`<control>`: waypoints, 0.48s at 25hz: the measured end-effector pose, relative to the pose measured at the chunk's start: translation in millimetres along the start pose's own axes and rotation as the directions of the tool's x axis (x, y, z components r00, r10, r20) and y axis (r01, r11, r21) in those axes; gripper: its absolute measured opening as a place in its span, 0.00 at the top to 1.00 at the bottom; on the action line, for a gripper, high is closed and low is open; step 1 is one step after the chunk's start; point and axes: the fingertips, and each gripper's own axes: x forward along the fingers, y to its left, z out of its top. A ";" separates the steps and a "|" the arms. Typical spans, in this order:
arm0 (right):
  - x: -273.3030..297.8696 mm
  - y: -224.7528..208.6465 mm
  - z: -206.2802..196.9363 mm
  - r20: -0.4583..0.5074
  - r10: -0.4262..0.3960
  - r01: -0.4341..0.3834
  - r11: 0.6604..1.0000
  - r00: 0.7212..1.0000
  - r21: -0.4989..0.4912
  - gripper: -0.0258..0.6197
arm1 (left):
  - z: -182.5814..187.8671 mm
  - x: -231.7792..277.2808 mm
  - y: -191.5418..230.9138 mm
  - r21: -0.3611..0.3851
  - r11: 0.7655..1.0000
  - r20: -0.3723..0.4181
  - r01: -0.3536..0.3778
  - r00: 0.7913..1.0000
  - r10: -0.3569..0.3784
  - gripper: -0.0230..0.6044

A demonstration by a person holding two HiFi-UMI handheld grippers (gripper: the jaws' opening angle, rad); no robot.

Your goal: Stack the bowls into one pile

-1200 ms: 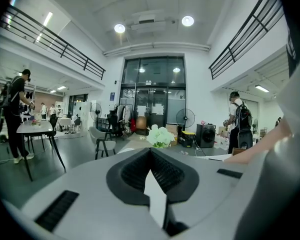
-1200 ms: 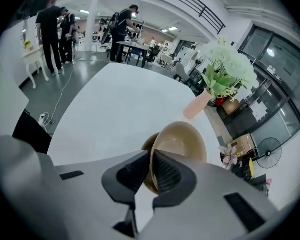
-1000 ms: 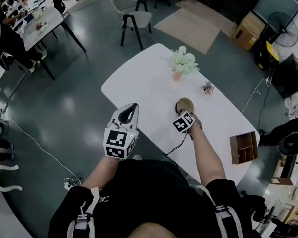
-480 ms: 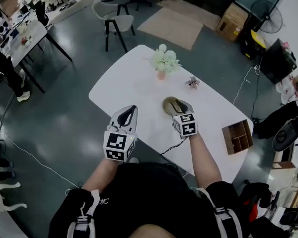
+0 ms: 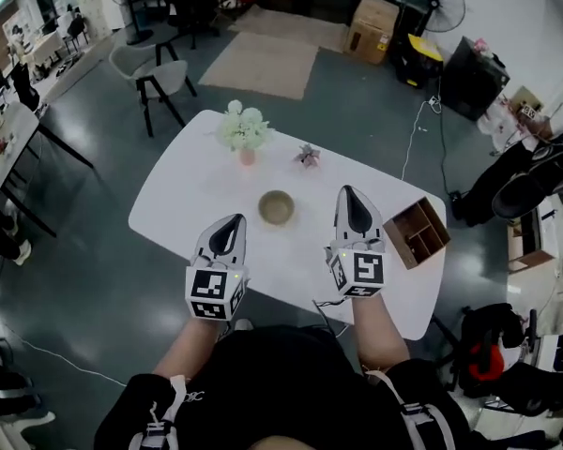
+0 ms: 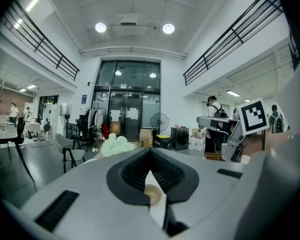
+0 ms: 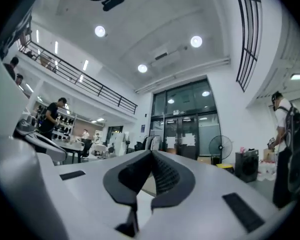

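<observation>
Bowl (image 5: 276, 207): tan, upright, mouth up, on the white oval table (image 5: 197, 181); from the head view you cannot tell whether it is one bowl or several nested; nothing touches it.

Position: the bowl sits near the table's middle, ahead of both grippers and between their lines; it is nearer the table's near edge than the flowers are.

Your left gripper (image 5: 231, 225): held over the table's near left edge, apart from the bowl; in the left gripper view its jaws are pressed together at the tips (image 6: 150, 151) with nothing pinched; the bowl (image 6: 152, 195) shows through the slot behind the tips, resting on the table well beyond them.

Your right gripper (image 5: 349, 198): held to the right of the bowl, beside it but not touching; in the right gripper view the jaws are pressed together (image 7: 151, 154) and empty; that camera looks out at the room rather than at the table.

Other items on the table: white flowers in a pink pot (image 5: 243, 129) near the far edge; a small ornament (image 5: 307, 155) to their right, too small to identify; an open wooden organiser (image 5: 416, 233) at the right end, just beside your right gripper.
</observation>
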 end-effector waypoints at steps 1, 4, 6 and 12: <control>-9.4 -8.0 2.6 0.001 -0.029 0.029 1.000 1.000 -0.003 0.94 | 0.3 1.1 -7.5 0.004 1.000 0.000 0.015 1.000 -0.015 0.94; -32.8 -31.3 -4.6 -0.032 -0.097 0.097 0.995 0.995 0.015 0.94 | -4.1 8.0 -30.7 0.011 0.999 -0.006 0.052 0.999 -0.052 0.94; -46.1 -44.3 -16.7 -0.064 -0.128 0.130 0.991 0.990 0.043 0.94 | -8.0 16.0 -45.7 0.014 0.997 -0.012 0.081 0.997 -0.080 0.94; -69.9 -53.5 -40.7 -0.134 -0.141 0.157 0.981 0.981 0.116 0.94 | -6.8 29.9 -76.2 0.014 0.989 -0.025 0.146 0.989 -0.146 0.94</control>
